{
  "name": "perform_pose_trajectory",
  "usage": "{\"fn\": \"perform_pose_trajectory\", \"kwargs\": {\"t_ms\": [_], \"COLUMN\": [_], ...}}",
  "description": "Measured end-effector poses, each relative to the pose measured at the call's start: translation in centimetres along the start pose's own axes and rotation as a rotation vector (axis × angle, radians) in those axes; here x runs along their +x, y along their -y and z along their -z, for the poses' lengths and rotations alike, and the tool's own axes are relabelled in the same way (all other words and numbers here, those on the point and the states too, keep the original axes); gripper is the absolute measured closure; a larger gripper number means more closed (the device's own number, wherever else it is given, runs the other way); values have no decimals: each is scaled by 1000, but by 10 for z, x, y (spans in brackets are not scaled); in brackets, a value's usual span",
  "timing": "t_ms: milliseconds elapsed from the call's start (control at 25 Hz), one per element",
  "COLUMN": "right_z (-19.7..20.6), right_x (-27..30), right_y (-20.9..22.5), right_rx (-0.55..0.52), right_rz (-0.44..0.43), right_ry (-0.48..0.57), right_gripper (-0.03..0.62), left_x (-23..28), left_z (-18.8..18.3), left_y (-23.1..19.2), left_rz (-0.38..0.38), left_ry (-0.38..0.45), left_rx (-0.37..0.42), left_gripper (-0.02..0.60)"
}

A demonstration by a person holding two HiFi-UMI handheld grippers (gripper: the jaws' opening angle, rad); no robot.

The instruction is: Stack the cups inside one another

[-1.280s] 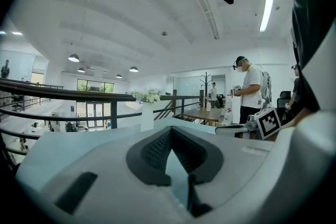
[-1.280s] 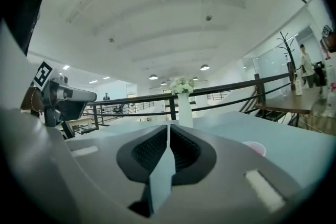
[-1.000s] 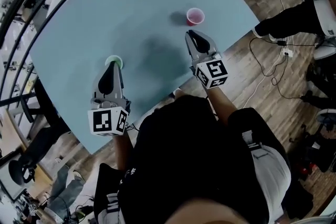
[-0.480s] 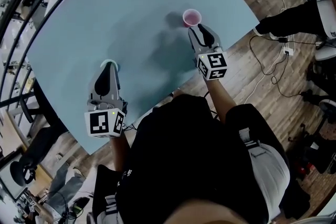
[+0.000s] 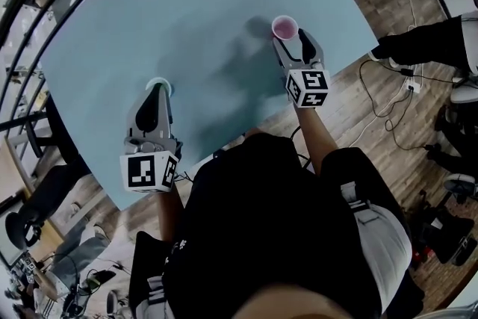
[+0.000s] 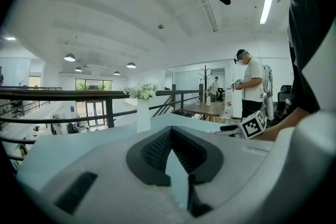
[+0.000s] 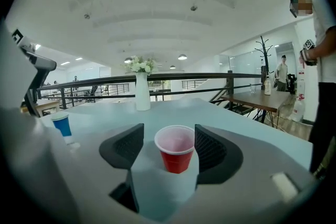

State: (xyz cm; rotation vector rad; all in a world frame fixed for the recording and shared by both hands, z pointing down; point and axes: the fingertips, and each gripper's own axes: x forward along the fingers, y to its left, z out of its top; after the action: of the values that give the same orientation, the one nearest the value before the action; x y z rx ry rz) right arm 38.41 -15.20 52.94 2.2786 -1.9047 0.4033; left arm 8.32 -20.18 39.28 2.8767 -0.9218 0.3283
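Two small plastic party cups stand upright on a pale blue table (image 5: pixel 209 4), well apart from each other. The red cup (image 7: pixel 176 150) is near the table's right edge. It tapers toward its base, is red outside and pale pink-white inside, has a thin white rim, and looks empty. The blue cup (image 7: pixel 62 125) is off to the left. It has the same tapered shape, with blue walls and a white rim.

A person in a dark top holds two grippers, one in each hand, each with a marker cube at its rear. The right gripper (image 7: pixel 168 139) has its jaws spread. They have just been opening, and the red cup stands on the table between them. The cup's rim is very close to the right-hand pad, but whether the two touch is unclear. A clear gap separates the cup from the other pad.

The left gripper (image 6: pixel 171 131) has its jaw tips pressed together with nothing between them. In the head view the blue cup sits just beyond its tip.

One white vase (image 7: pixel 142 93) holding white flowers (image 7: pixel 138 65) stands at the table's far side.
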Motion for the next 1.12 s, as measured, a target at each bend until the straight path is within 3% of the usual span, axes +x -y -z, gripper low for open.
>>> {"fn": "perform_pose_trajectory", "kwargs": {"t_ms": [120,520,840,1120], "right_z": [5,15,20,20], "right_x": [6,25,35,37], "right_y": [7,10,13,10], "right_rx": [9,1,-7,-14], "right_rz": [10,-12,-6,-6], "right_ry": [-21,-64,-86,-89], "right_gripper": [250,218,218,260], "left_x": [-1,-6,-12,-20], "left_z": [0,1,1,1], "left_y": [-1,-7,-14,-19], "left_rz": [-17,-60,-96,-117], "left_ry": [-3,-20,-18,-15], "left_rx": [-1,-2,-3,-3], "left_gripper": [598,598,598,598]}}
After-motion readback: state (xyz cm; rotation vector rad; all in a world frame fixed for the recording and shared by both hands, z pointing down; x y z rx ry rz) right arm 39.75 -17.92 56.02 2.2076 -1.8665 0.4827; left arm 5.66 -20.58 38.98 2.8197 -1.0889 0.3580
